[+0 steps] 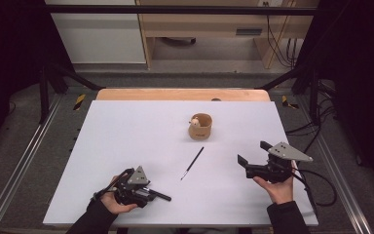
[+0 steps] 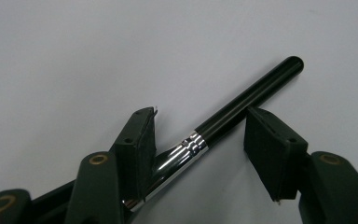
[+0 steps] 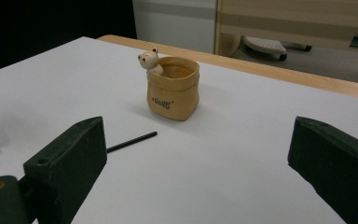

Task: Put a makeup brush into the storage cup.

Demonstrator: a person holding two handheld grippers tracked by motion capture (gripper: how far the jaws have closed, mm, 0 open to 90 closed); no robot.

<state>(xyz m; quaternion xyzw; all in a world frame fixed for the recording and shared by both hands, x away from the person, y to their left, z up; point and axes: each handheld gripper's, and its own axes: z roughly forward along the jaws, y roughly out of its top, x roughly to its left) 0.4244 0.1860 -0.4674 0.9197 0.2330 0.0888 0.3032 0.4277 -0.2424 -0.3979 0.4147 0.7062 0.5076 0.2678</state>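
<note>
White sheet (image 1: 126, 146) over a wooden table (image 1: 182, 94), dark frame rails to both sides, pale cabinets and cables behind. Near the front left corner, the left gripper (image 1: 148, 191) held low in the person's left hand (image 1: 113, 202), lying almost flat on the sheet and pointing right. Between its jaws, a thick black brush (image 2: 242, 103) with a shiny chrome collar, handle slanting up and to the right in the left gripper view, rounded end jutting past the jaw tips. Left pad (image 2: 142, 144) touching or nearly touching the chrome collar, right pad (image 2: 268, 154) just beside the black handle with a sliver of white sheet between; jaws about half open, not clamped on the handle. Out in the middle of the sheet, a thin black stick (image 1: 192, 163) lying diagonally, well apart from both grippers. Beyond it, toward the far edge, a small tan pot (image 1: 200, 126) shaped like a paper bag, upright, a little bear figure (image 3: 150, 61) peeking over its rim. At the front right, the right gripper (image 1: 250, 154) held up off the sheet in the right hand (image 1: 278, 187), grey three-cornered plate on top, jaws spread wide and empty, aimed toward the pot, the far end of the thin stick showing beside its left jaw.
</note>
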